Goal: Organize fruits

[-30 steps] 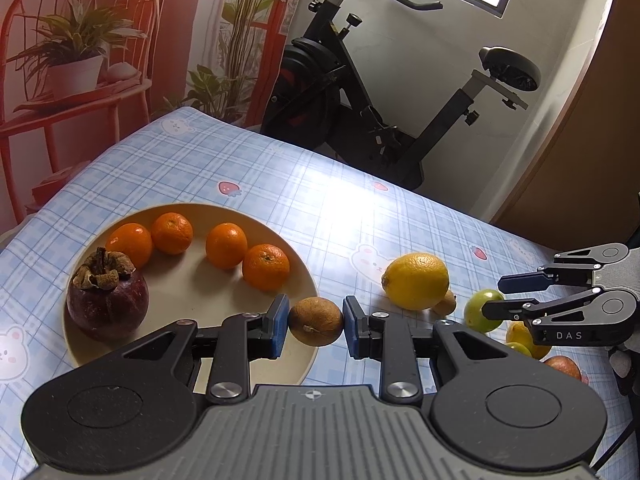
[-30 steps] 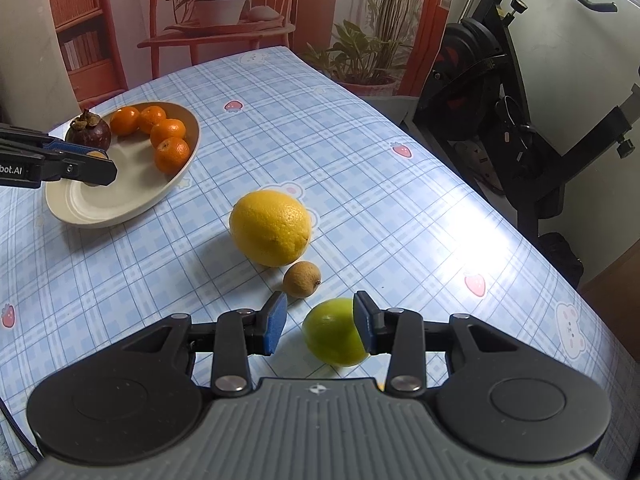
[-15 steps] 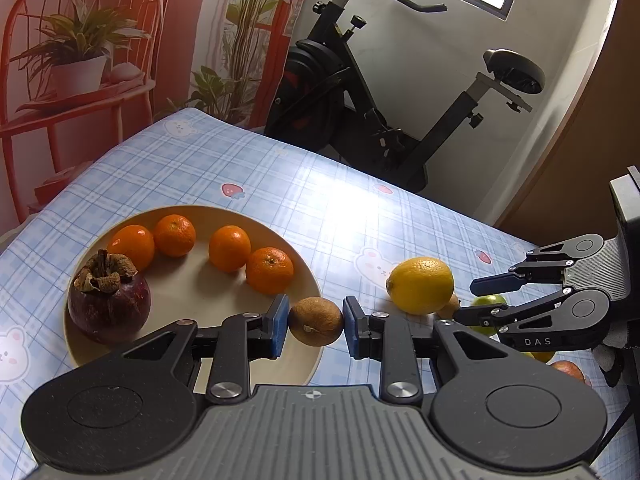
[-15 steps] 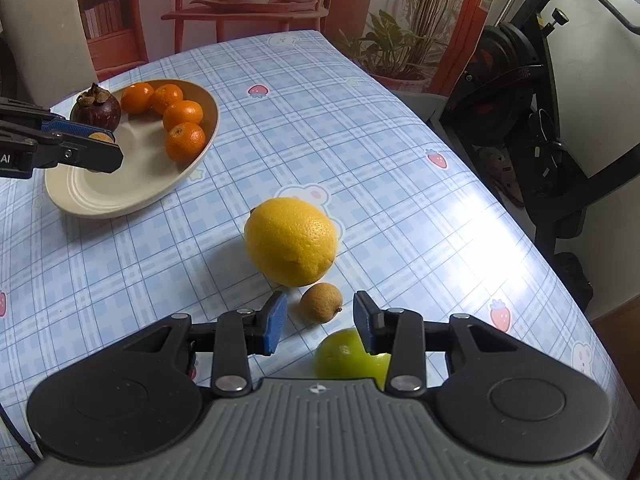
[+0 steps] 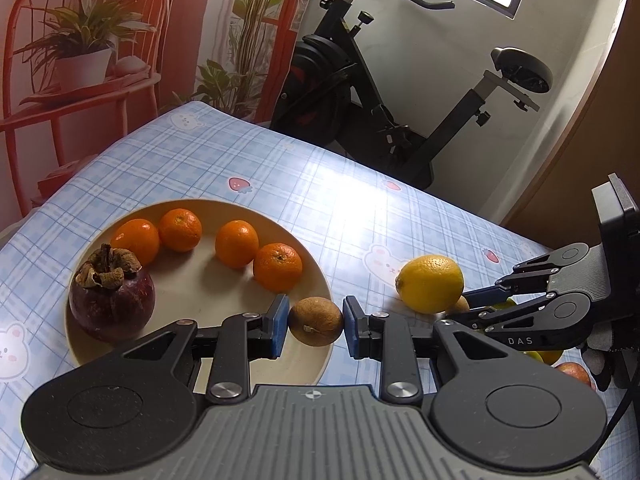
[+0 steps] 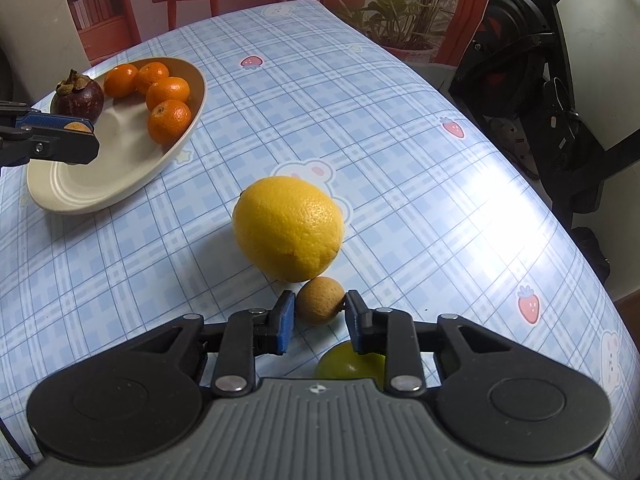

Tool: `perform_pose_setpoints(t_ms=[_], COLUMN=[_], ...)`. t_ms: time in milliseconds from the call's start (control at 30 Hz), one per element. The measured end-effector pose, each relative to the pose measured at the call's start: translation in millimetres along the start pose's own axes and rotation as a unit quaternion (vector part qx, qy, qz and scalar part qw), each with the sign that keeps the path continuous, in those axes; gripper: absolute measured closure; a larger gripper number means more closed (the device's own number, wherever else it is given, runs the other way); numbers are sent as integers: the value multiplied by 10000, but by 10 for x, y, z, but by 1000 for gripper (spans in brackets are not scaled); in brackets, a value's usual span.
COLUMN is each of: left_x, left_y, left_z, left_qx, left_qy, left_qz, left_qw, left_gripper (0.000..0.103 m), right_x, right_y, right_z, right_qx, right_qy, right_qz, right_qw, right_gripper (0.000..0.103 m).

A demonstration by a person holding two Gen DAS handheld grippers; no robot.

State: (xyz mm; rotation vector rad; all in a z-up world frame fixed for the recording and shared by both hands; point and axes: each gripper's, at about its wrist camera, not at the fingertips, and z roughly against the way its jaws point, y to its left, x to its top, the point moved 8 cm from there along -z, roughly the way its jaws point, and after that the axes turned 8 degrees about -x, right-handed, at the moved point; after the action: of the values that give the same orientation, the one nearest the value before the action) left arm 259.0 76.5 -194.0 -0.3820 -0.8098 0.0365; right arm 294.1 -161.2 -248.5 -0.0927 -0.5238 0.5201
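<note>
Two small brown fruits gripped, one over the plate, one on the tabletop.

Left wrist view: left gripper (image 5: 315, 322) jaws clamped on a brown fruit (image 5: 315, 321) at lower centre, poised over the plate (image 5: 192, 292) rim for dropping beside the oranges (image 5: 277, 267). Right wrist view: right gripper (image 6: 320, 317) jaws pinching a second brown fruit (image 6: 320, 306) at lower centre, touching the lemon (image 6: 288, 228), ready for lifting.

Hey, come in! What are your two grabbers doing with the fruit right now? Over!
Left gripper shut on brown fruit over plate. Right gripper shut on second small brown fruit. Lemon touching it, green fruit just behind.
</note>
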Motion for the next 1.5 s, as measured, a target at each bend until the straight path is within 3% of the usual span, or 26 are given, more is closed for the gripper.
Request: perform_pose_setpoints(t_ms=[267,400,733,1100,1500], left_x=[-6,96,464,383,335], left_y=[-12,-15,349,582,668], left_z=[76,112,247,-185,-482], left_qx=[-23,-123,-45,93,-79], left_qy=[1,69,367,1065,1470], left_qz=[60,-93,-248,-641,-587], left_qw=[10000,9999,9990,9922,9874], left_gripper=[72,72,72,72,72], right_x=[-64,-50,386,644,791], right_y=[-2,6,326,1036,1234], right_z=[277,470,684,324,34], right_qx=[-152,-163,292,657,715], right_qy=[-206,-510,-1249,-1005,-574], right_qz=[-109,-390,-1040,-605,-472], right_qw=[9996,9978,9863,9909,9947], right_gripper=[74,74,74,74,74])
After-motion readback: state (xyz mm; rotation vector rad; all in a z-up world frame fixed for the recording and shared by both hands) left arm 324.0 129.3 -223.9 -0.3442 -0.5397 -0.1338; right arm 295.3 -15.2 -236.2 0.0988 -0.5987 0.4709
